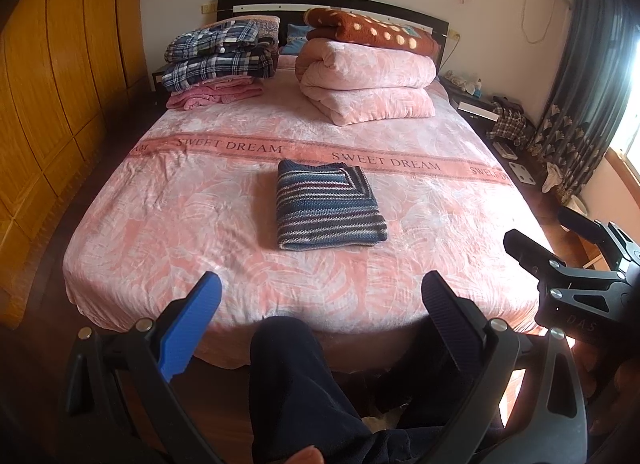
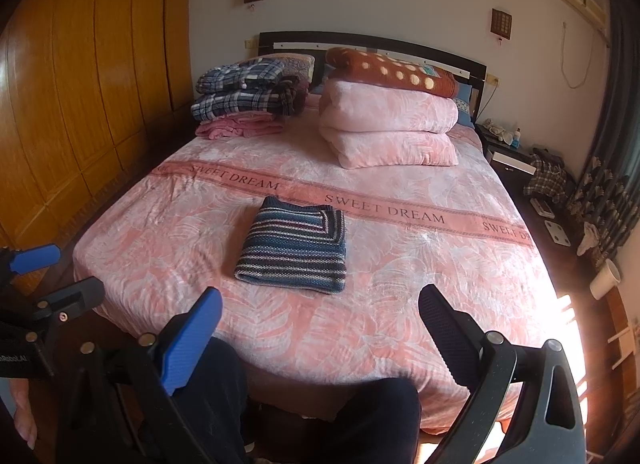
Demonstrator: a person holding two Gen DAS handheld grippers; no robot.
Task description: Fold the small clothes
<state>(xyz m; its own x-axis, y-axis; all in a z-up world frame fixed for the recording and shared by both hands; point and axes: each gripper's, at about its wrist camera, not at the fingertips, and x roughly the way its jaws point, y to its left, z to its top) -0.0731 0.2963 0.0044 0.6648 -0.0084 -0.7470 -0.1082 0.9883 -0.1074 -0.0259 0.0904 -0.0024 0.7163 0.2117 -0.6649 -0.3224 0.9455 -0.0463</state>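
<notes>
Left wrist view: the left gripper (image 1: 320, 304) hangs with fingers wide and empty over the bed's (image 1: 160, 224) foot edge. The striped sweater (image 1: 326, 206) lies at 12 o'clock, folded square. The right gripper (image 1: 536, 240) at 3 o'clock is spread too.

Right wrist view: the right gripper is wide, holding nothing; the sweater sits at 11 o'clock. The fold looks finished, so only press stray edges flat.

Small nightstand (image 1: 472, 94) items too tiny to identify.
</notes>
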